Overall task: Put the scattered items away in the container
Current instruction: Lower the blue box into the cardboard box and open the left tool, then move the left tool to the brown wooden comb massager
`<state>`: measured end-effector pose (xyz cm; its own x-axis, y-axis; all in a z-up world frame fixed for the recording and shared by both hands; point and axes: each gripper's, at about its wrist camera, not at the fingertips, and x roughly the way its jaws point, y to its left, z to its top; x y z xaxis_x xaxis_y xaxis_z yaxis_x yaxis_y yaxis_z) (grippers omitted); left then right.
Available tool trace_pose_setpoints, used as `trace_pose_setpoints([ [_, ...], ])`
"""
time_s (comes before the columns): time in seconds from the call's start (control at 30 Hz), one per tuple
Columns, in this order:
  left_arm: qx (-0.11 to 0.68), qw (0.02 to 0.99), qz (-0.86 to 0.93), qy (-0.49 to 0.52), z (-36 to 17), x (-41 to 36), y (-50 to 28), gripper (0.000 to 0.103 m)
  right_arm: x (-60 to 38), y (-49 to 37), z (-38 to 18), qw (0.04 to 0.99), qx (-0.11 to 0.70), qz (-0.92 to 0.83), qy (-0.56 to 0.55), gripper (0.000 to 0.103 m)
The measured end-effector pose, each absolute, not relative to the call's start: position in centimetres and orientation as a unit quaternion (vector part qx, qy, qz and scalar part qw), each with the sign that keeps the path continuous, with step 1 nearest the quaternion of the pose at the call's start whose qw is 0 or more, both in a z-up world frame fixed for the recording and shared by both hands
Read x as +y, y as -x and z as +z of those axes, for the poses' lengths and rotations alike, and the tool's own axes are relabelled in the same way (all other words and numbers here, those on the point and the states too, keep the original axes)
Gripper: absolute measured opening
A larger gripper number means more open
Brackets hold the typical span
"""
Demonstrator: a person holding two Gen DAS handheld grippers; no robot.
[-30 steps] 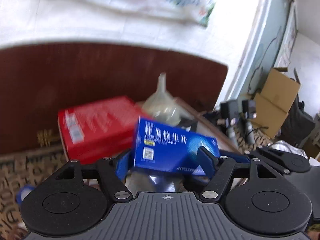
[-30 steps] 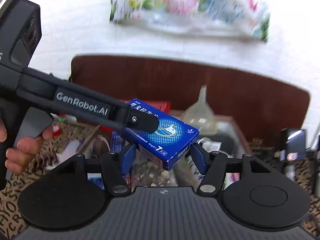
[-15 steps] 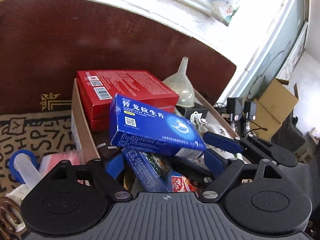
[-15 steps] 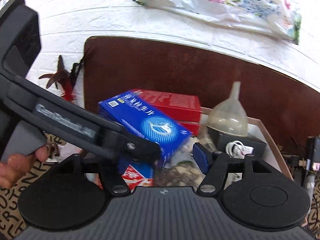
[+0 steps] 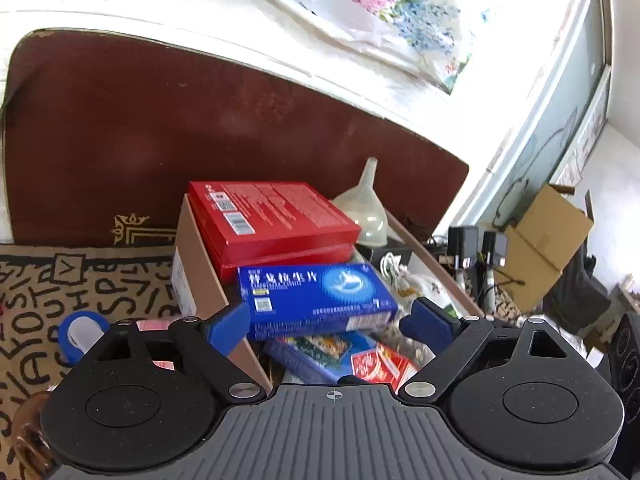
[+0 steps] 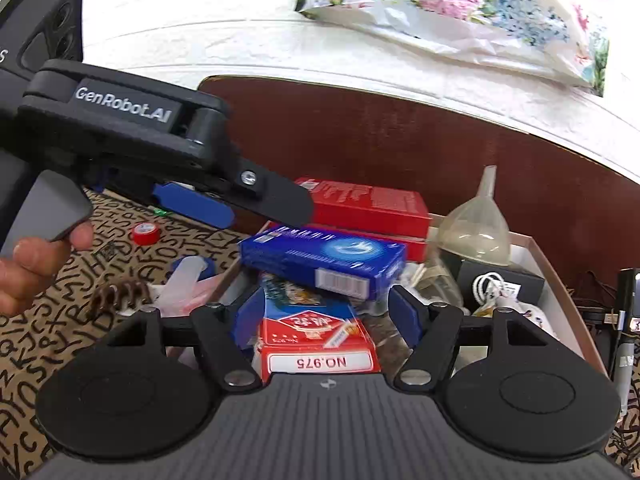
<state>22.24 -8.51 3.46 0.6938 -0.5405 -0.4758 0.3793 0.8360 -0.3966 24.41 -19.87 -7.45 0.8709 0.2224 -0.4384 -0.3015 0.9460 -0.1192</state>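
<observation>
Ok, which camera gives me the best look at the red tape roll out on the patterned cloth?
Right wrist view. The red tape roll lies in the open on the patterned cloth, left of the cardboard box, just below the left gripper's arm. The left wrist view doesn't show it; there you only see the blue roll by the box.

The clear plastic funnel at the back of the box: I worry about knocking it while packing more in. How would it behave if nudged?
The funnel stands wide mouth down, spout up, so it probably sits fairly steadily. It looks like thin translucent plastic, likely very light, so a nudge may slide or tip it. Its round rim could let it roll in an arc if it topples inside the cardboard box.
</observation>
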Motion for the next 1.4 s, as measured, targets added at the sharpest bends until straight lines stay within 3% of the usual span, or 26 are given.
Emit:
trace_pose_setpoints([
  [0.13,0.311,0.907,-0.258,0.118,2.7,-9.1,-21.6,0.1,-19.4,-24.1,-7.6,0.961,0.22,0.136,0.097,0.078],
  [0.27,0.311,0.908,-0.262,0.103,2.4,-9.2,-20.4,0.103,-19.0,-23.2,-7.3,0.963,0.212,0.131,0.102,0.095],
  [0.4,0.31,0.908,-0.263,0.1,2.7,-8.5,-18.8,0.103,-18.5,-22.4,-6.7,0.966,0.203,0.122,0.104,0.1],
  [1.0,0.327,0.908,-0.182,0.186,-3.1,1.2,-6.3,0.103,-9.1,-13.1,-8.8,0.952,0.187,0.196,0.141,0.102],
  [1.4,0.325,0.917,-0.09,0.211,-5.6,8.8,-6.8,0.103,-2.4,-13.7,-12.0,0.93,0.225,0.248,0.153,0.102],
])
